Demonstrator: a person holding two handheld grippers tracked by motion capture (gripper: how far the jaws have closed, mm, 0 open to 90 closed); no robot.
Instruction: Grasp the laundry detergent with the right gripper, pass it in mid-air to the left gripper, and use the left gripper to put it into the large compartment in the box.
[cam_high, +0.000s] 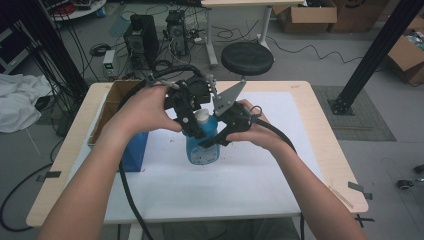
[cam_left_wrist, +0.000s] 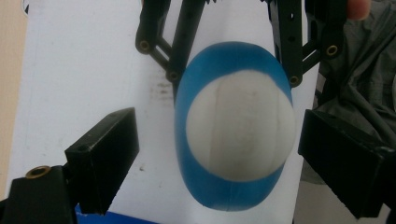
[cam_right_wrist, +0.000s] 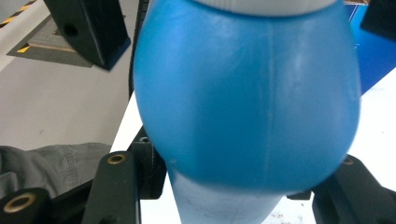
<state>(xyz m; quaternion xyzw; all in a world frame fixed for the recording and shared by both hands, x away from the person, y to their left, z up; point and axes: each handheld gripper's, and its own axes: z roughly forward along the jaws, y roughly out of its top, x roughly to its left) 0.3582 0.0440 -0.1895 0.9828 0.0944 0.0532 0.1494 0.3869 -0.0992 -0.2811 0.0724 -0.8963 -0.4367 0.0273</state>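
A: Where's the blue bottle (cam_high: 202, 142)?
B: Upright on the white sheet (cam_high: 280, 165) on the surface, middle front.
A: And the grippers?
B: Right gripper (cam_high: 212, 141) clamps its body. Left gripper (cam_high: 192, 131) hangs over the white cap (cam_left_wrist: 240, 130), jaws spread, not touching.

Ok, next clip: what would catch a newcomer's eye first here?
The blue bottle with its white cap, upright mid-table on the white mat. The right gripper clamps its body from the side, while the left gripper hangs open over the cap. A blue box stands just left.
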